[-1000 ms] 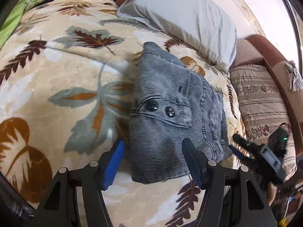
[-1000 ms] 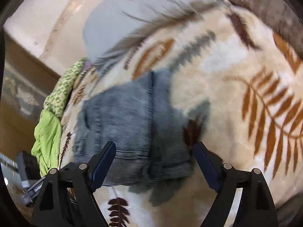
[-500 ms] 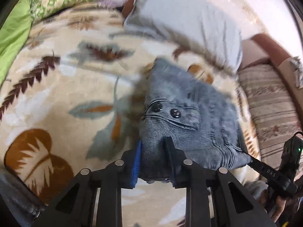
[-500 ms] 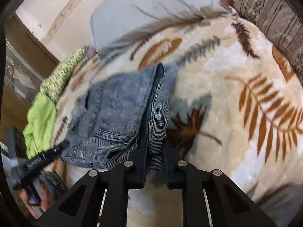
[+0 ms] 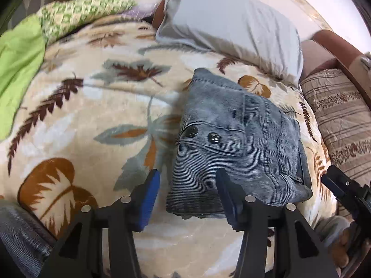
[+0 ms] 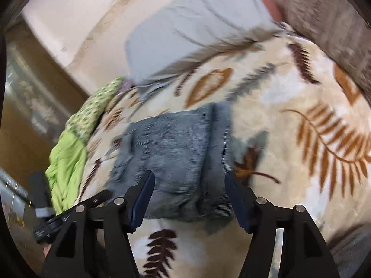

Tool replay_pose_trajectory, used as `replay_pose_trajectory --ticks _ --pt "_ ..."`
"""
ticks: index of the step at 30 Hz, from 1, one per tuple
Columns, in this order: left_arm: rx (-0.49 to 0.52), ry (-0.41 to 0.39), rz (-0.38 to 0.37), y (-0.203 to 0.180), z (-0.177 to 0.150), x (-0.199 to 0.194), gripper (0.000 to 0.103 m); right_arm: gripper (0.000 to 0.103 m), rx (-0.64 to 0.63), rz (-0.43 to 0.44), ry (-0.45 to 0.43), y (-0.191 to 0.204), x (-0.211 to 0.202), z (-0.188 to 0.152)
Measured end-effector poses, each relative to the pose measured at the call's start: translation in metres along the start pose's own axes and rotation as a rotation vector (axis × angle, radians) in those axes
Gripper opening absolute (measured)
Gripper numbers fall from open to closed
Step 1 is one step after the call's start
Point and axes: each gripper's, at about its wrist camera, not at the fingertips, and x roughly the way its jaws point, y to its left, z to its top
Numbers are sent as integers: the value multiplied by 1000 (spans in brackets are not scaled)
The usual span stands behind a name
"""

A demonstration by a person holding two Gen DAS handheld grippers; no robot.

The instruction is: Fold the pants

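My left claw (image 5: 187, 197) has just been opening; its jaws stand spread above the near edge of the pants (image 5: 234, 143), and nothing is pinched between the blue pads. The left pad hangs over bare blanket (image 5: 76, 120) just beside the pants' near left corner, and the right pad shows in front of the corduroy near its front hem, apart from the cloth as far as I can tell.

My right claw (image 6: 190, 197) has likewise just been opening, and its jaws are spread with the pants (image 6: 176, 153) showing in the gap between them, not gripped. The view from this claw is blurred, so finer detail of the fabric is hard to read.

The pants lie folded into a compact grey-blue bundle in the middle of the bed, on the cream blanket printed with brown and grey leaves. In the left claw's view two dark buttons (image 5: 201, 134) sit on a flap on the top layer, with a stitched seam running down the right side. From the right claw I see a fold line running front to back through the bundle.

Beyond the pants a grey pillow (image 5: 234, 20) lies at the head of the bed. A green cloth (image 5: 18, 64) and a green patterned cloth (image 5: 81, 11) lie bunched at the far left edge. A striped cushion (image 5: 338, 115) sits to the right of the blanket. Each claw shows at the edge of the other's view.
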Motion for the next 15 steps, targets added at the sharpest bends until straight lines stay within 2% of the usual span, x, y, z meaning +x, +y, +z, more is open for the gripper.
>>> replay_pose_trajectory --ticks 2,4,5,7,9,10,11,15 --pt "37 -4 5 -6 -3 -3 51 64 -29 12 46 8 11 -4" --pt "70 2 29 -12 -8 -1 51 60 -59 -13 115 14 28 -9" --pt "77 4 34 -12 -9 -1 51 52 -69 -30 136 14 34 -13" --pt "85 7 36 -16 -12 0 51 44 -90 -80 177 15 44 -17" --pt "92 10 39 -17 -12 1 52 29 -107 -107 183 16 46 -21" --pt "96 11 43 -19 -14 1 53 16 -121 -132 180 18 47 -21" --pt "99 13 46 -19 -14 1 53 10 -132 -158 180 18 46 -21" --pt "116 -2 51 -16 -9 5 57 8 -142 -179 159 21 40 -22"
